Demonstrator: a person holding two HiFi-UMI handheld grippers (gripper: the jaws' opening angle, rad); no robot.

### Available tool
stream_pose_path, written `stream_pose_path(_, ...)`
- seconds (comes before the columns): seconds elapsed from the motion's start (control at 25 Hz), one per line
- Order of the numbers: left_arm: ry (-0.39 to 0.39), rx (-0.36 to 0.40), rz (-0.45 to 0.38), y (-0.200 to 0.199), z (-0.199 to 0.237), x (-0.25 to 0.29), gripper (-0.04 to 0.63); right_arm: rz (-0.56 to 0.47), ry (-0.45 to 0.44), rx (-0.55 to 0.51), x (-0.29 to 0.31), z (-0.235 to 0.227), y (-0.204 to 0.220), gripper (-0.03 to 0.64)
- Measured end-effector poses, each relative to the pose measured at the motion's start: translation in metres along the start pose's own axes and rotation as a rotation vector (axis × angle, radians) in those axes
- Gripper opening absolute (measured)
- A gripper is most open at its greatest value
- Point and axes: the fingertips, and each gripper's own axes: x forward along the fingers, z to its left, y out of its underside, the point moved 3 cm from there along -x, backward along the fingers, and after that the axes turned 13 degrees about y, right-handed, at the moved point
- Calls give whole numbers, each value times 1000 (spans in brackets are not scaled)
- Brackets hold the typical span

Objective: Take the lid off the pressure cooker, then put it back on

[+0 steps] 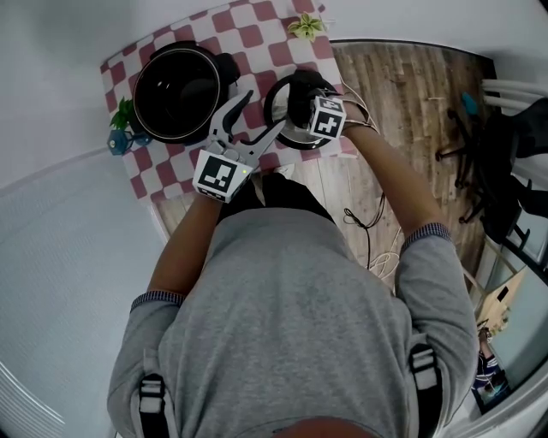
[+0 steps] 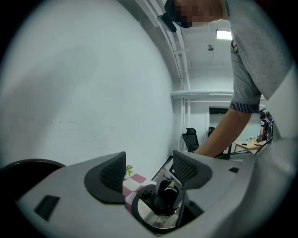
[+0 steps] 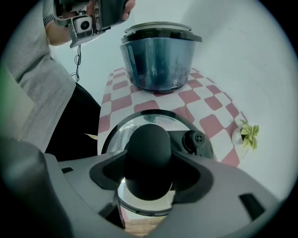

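Note:
The pressure cooker pot (image 1: 175, 90) (image 3: 158, 56) stands uncovered on the left of the red-and-white checked cloth (image 1: 257, 38). Its glass lid (image 1: 276, 103) (image 3: 139, 123) is to the pot's right, low over the cloth's near corner; whether it rests there I cannot tell. My right gripper (image 1: 301, 101) (image 3: 148, 172) points steeply down, shut on the lid's black knob (image 3: 148, 153). My left gripper (image 1: 254, 120) (image 2: 149, 169) is held level between pot and lid, open and empty; through its jaws the lid (image 2: 153, 218) shows.
A small potted plant (image 1: 306, 26) (image 3: 247, 135) sits at the cloth's far corner. A blue thing with green leaves (image 1: 124, 128) is at the left edge. Wooden floor (image 1: 402, 103), cables (image 1: 377, 222) and a black chair (image 1: 505, 145) lie to the right.

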Motion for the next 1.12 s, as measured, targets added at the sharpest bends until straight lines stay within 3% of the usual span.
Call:
stream_pose_path(0.4, 2, 3, -8, -7, 4, -5, 336, -102, 32, 103, -36, -21, -28, 333)
stream_pose_path(0.72, -33, 8, -38, -25, 6, -26, 336, -389, 158, 258, -116, -48, -77, 332)
stream_pose_path(0.92, -79, -22, -56, -39, 10, -46, 336, -555, 203, 308, -176, -46, -106, 331)
stream_pose_path(1.12, -122, 7, -70, -60, 9, -71, 336, -738, 249, 362, -230, -31, -135, 328)
